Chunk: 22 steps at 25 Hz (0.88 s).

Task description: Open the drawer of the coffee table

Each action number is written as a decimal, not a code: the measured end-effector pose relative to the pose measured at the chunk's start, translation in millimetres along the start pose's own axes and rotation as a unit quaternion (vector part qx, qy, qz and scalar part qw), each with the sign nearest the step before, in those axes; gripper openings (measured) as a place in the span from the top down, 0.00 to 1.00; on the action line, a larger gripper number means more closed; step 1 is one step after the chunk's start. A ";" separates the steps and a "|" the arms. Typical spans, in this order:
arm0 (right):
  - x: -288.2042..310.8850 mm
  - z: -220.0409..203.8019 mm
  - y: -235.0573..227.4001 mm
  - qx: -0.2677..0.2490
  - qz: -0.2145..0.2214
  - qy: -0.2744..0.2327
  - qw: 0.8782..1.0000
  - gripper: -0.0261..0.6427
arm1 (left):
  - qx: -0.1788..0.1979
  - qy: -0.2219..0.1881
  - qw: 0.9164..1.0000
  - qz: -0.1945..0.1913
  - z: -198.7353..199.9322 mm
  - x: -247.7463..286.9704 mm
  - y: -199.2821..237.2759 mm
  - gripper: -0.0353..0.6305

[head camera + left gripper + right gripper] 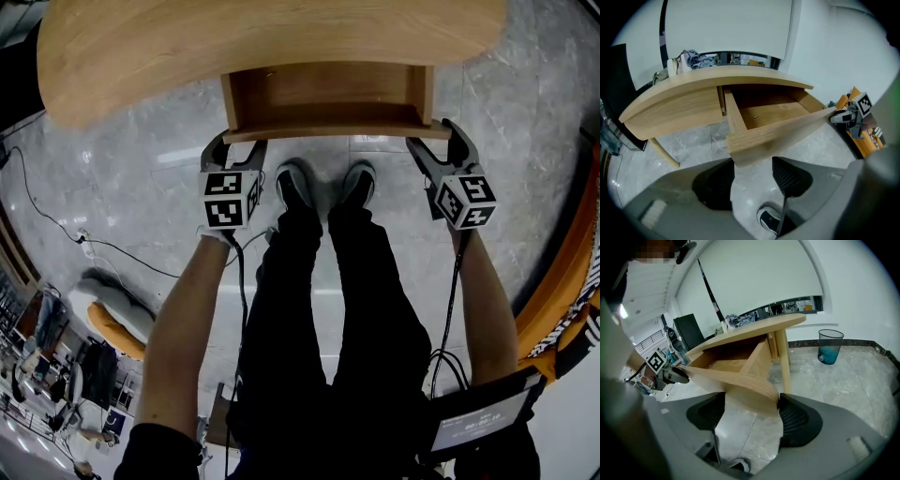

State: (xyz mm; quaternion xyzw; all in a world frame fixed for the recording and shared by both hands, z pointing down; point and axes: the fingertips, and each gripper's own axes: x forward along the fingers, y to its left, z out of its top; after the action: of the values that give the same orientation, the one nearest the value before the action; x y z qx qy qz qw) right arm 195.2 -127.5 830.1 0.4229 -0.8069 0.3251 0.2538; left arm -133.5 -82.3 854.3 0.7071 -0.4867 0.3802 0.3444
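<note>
Much of the drawer [328, 98] juts out from under the coffee table's surface [169, 47] at upper centre. At the left corner of its front panel [328, 132] the left tongs [234, 148] gape wide, clamping nothing. The panel runs straight across to the right tongs [437, 142], equally spread, straddling the right corner unsqueezed. Further pull would run down-frame, toward the shoes [356, 180].

no readable text; screen [478, 419] print illegible

Marble floor [525, 112] carries coffee table [234, 37], waste bin [829, 347].
</note>
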 end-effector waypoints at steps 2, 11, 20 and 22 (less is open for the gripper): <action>0.3 -2.7 1.6 -0.001 0.000 0.007 1.000 0.43 | 0.000 0.006 1.000 0.001 -5.3 -0.1 1.1 0.56; -8.5 -22.6 7.0 0.002 -0.002 0.028 1.000 0.43 | -0.013 0.013 1.000 0.000 -19.7 -4.2 -7.3 0.56; -15.7 -39.2 4.7 -0.006 -0.003 0.055 0.998 0.43 | -0.005 0.041 0.999 -0.013 -35.1 -2.0 -18.6 0.56; -14.2 -41.8 6.0 -0.007 -0.003 0.057 0.998 0.43 | -0.006 0.043 0.999 -0.013 -37.5 -0.9 -17.3 0.56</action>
State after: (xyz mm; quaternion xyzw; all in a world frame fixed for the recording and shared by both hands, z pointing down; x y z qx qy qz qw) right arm 203.1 -86.6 846.0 0.4048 -0.7919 0.3422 0.3030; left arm -124.9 -44.7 869.3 0.6945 -0.4644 0.4022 0.3744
